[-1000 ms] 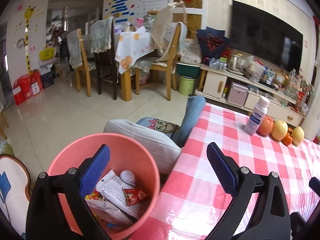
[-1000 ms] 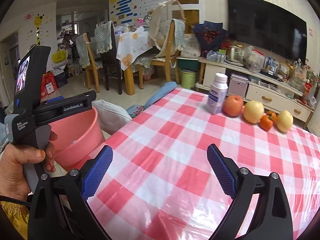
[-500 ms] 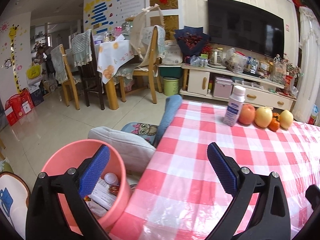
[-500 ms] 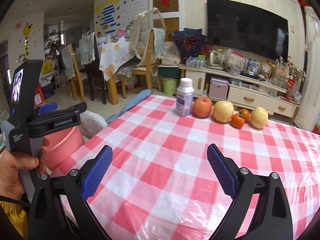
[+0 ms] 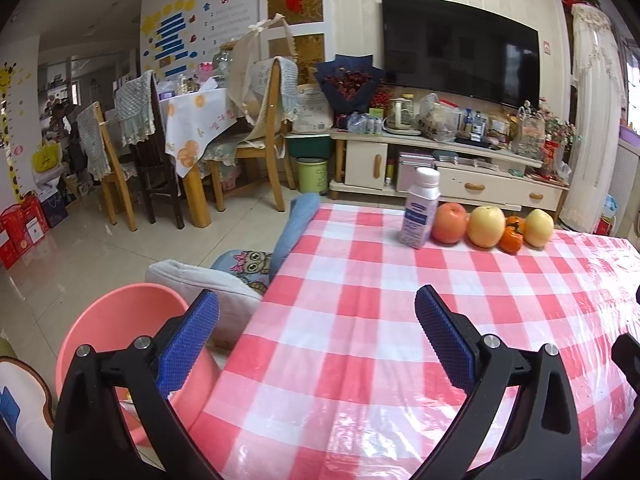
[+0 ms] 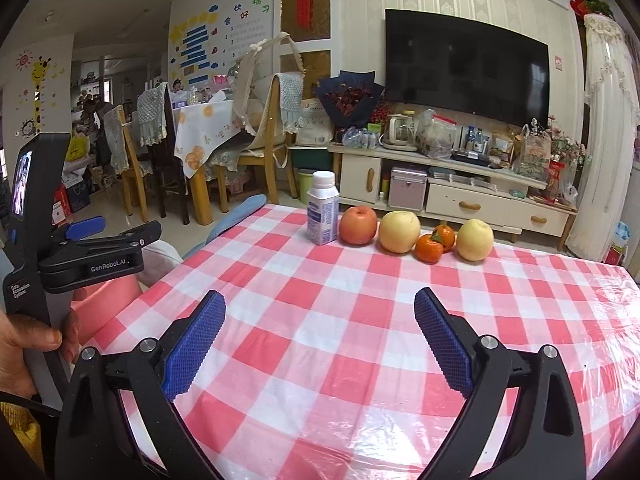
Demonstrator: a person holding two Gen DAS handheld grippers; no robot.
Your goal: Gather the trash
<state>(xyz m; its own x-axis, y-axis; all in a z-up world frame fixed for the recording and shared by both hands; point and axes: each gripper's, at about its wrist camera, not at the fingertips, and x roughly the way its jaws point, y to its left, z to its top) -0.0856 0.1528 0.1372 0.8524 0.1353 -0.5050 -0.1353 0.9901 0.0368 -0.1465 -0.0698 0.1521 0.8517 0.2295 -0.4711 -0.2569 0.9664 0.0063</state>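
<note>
Both grippers hover over the checked table [image 6: 360,320], left gripper [image 5: 316,344] and right gripper [image 6: 320,340] spread wide, holding nothing. The pink bin [image 5: 116,320] sits just off the table's left edge. 1 bottle [image 6: 323,216] touches the fruit [image 6: 358,225]; a sloppy grab could send apples rolling.

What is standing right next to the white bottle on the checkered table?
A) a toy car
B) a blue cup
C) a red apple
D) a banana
C: in the right wrist view the white bottle stands at the far edge of the table, and the red apple sits right beside it, first in a row of fruit.
</note>
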